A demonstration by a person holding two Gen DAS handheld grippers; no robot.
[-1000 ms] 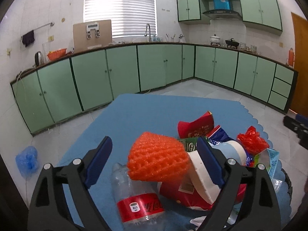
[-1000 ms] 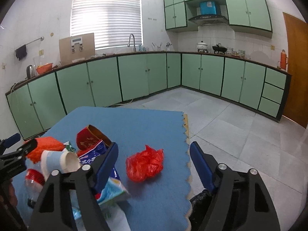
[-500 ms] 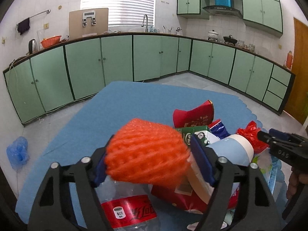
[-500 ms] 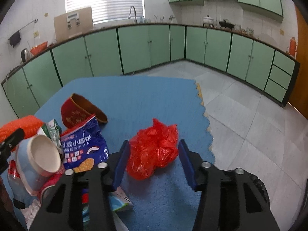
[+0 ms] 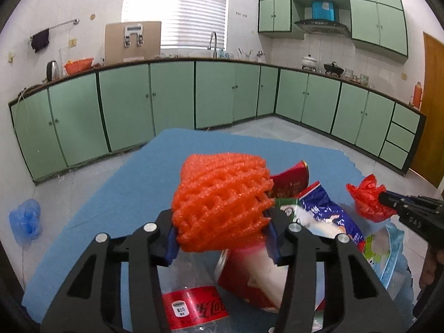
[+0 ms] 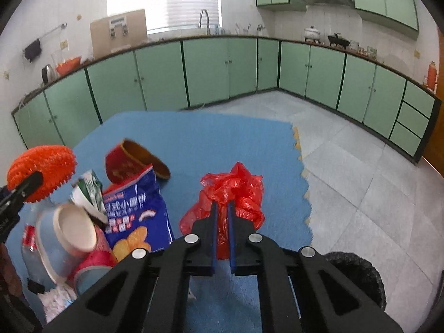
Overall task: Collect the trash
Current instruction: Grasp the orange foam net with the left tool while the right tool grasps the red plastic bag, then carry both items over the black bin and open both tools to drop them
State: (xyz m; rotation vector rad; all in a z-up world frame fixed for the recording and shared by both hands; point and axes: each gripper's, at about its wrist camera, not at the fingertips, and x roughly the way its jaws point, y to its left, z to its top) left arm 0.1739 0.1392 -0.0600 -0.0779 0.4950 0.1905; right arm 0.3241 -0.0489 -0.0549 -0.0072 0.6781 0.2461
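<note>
A: Where is the trash?

B: Heaped on the blue mat (image 6: pixel 177 133). Take the blue snack bag (image 6: pixel 136 208) as the marker. The orange foam net (image 5: pixel 222 202) is off to its left, up clear of the heap, with the left gripper (image 5: pixel 222 238) closing on it. The net is squeezed between the pads.

A: And the other one?

B: The right gripper (image 6: pixel 221 208) is closing on the red plastic bag (image 6: pixel 238 191), just right of the snack bag. Its jaws are nearly together, with a fold of the red film pinched between them.

A: What else lies around that snack bag?

B: A red paper bowl (image 6: pixel 130 161) on its side just behind it, a crumpled green carton (image 6: pixel 90 188) touching its left edge, and a white-rimmed paper cup (image 6: pixel 72 230) in front of the carton. A clear bottle with a red label (image 5: pixel 194 310) lies under the left gripper.

A: A bin?

B: A black-lined bin (image 6: pixel 358 274) stands on the tiled floor (image 6: pixel 360 172), right of the snack bag, past the mat's edge.
</note>
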